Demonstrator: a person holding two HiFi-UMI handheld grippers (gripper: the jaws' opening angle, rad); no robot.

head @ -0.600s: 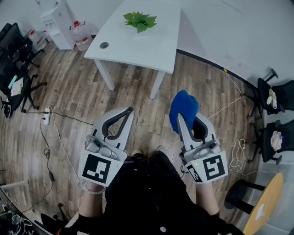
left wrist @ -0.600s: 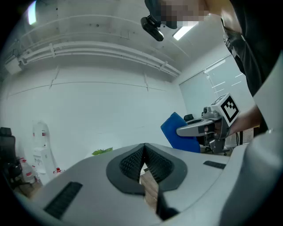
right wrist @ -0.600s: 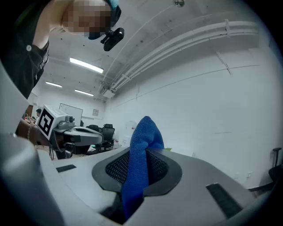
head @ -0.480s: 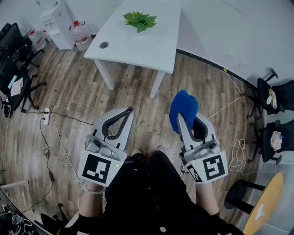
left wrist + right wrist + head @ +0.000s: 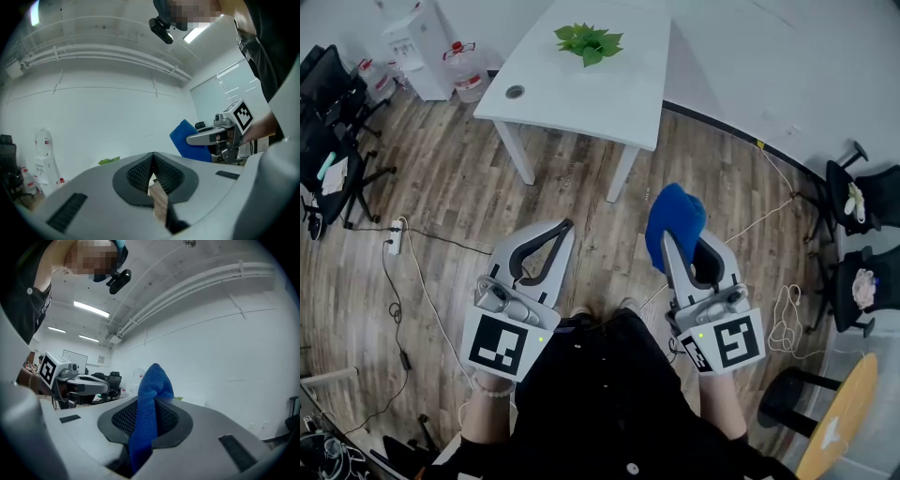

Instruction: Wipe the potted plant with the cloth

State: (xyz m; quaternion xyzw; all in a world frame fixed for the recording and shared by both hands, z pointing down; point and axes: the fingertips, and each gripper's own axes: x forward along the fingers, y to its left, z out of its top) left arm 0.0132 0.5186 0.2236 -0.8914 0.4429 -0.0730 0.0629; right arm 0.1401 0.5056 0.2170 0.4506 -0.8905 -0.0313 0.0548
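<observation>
Two grippers side by side, level above wood floor (image 5: 441, 197): left gripper (image 5: 565, 228) closed together on nothing; right gripper (image 5: 667, 241) clamped on one blue cloth (image 5: 675, 217). Beyond, one white desk (image 5: 609, 98). One potted plant (image 5: 589, 42) near desk's far edge, well apart from cloth. Office chairs (image 5: 328, 122) at left.

We stood on a brown wood-plank floor (image 5: 441, 187) that met plain white walls (image 5: 769, 56). A white rectangular counter (image 5: 600, 94) on white legs stood ahead, with a white water dispenser (image 5: 417, 42) near its left end. Black wheeled office chairs (image 5: 333, 122) stood at both sides. Long ceiling strip lights (image 5: 91, 309) glowed overhead.
</observation>
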